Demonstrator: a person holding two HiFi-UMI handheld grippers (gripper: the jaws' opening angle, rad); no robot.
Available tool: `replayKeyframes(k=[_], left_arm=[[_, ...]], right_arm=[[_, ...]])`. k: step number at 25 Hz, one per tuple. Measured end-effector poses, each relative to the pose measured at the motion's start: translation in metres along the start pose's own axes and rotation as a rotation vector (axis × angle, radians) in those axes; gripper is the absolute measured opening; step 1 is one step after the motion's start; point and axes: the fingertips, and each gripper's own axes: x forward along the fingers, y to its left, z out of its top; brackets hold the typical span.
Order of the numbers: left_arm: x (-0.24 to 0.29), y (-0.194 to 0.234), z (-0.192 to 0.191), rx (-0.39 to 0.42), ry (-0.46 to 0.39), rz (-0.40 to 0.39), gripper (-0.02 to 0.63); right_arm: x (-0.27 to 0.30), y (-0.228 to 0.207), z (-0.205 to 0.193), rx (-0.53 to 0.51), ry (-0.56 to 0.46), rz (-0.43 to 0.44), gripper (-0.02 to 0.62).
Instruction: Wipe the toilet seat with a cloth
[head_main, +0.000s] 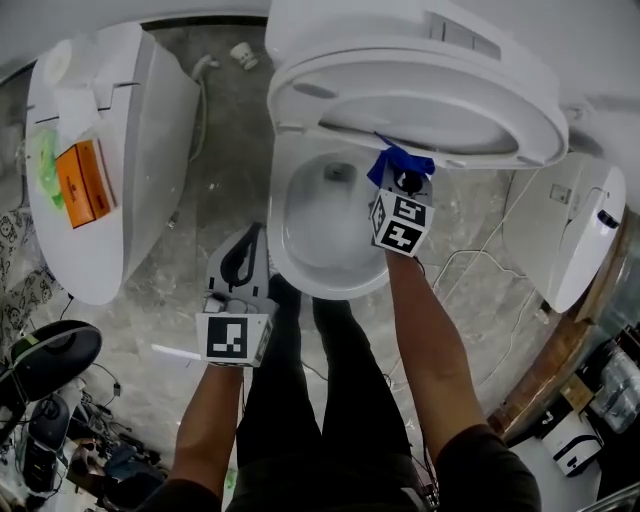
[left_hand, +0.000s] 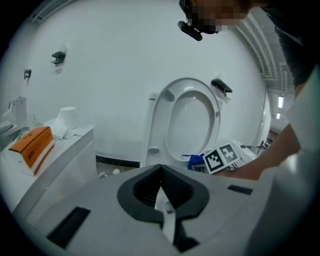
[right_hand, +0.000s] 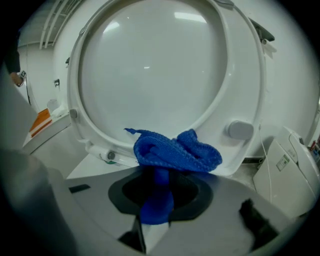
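The cloth (right_hand: 175, 152) is a blue fabric, matt, with a fine ribbed, nubbly weave that shows clearly in the right gripper view. The raised toilet seat (right_hand: 242, 75) and the lid (right_hand: 150, 75) inside its ring are white and smooth. They look like hard plastic and are glossy enough to carry light reflections. The bowl (head_main: 310, 240) is white and shiny, like glazed ceramic. The right gripper (right_hand: 157, 187) and left gripper (left_hand: 161, 192) have pale grey shells with a smooth, matt plastic look, and the parts round their jaws are black and dull. The floor (head_main: 200, 190) is grey and mottled like stone, with a faint sheen. An orange box (head_main: 80, 182) on the neighbouring glossy white toilet (head_main: 150, 120) looks like matt card.
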Motion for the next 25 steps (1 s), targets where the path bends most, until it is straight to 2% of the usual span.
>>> replayKeyframes(k=[7, 14, 20, 25], left_arm=[[-0.006, 0.000, -0.001, -0.009, -0.003, -0.005, 0.008], [-0.023, 0.027, 0.008, -0.020, -0.017, 0.066, 0.008], [-0.030, 0.044, 0.006, -0.036, -0.027, 0.097, 0.009], [-0.036, 0.048, 0.001, -0.048, -0.026, 0.105, 0.008]], right_arm=[[0.012, 0.062, 0.000, 0.034, 0.023, 0.100, 0.087], [0.018, 0.112, 0.013, 0.011, 0.011, 0.190, 0.087], [0.011, 0.149, 0.030, 0.020, -0.024, 0.253, 0.087], [0.000, 0.172, 0.048, -0.023, -0.075, 0.295, 0.087]])
